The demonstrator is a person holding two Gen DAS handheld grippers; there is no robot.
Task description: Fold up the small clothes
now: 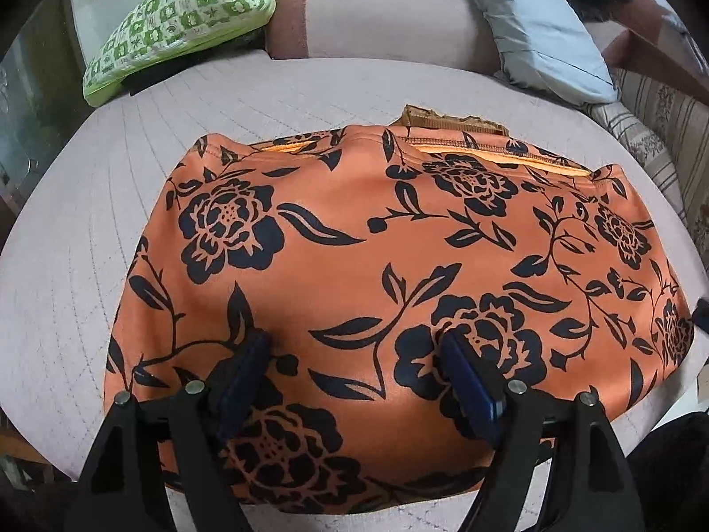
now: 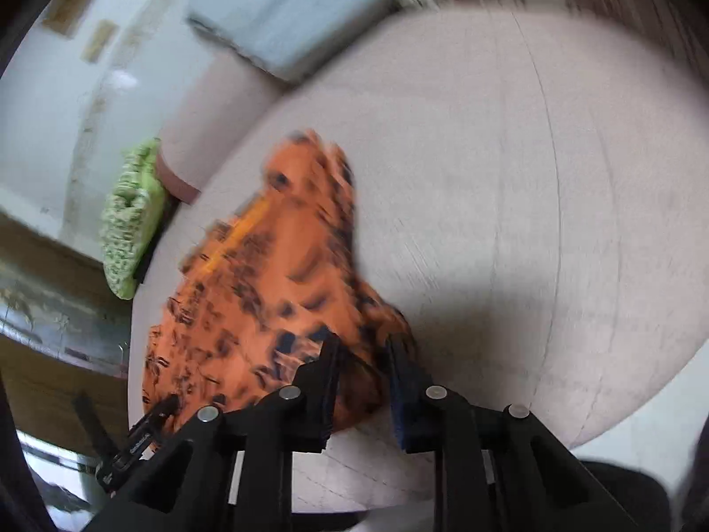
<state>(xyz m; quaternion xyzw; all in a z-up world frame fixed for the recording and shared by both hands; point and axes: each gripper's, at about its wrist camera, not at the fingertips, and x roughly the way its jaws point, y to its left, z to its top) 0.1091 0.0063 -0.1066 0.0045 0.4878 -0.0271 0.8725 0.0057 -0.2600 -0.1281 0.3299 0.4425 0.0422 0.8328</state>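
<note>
An orange garment with a black flower print lies spread flat on the pale bed cover, its brown waistband edge at the far side. My left gripper is open, fingers resting on the cloth near its close edge, holding nothing. In the blurred right wrist view the same garment lies bunched to the left, and my right gripper is open with its fingers set around the garment's right edge; the blur hides whether they touch it.
A green patterned cloth lies at the far left against a pink bolster. A grey-blue pillow leans at the far right. The bed's near edge drops off on the right.
</note>
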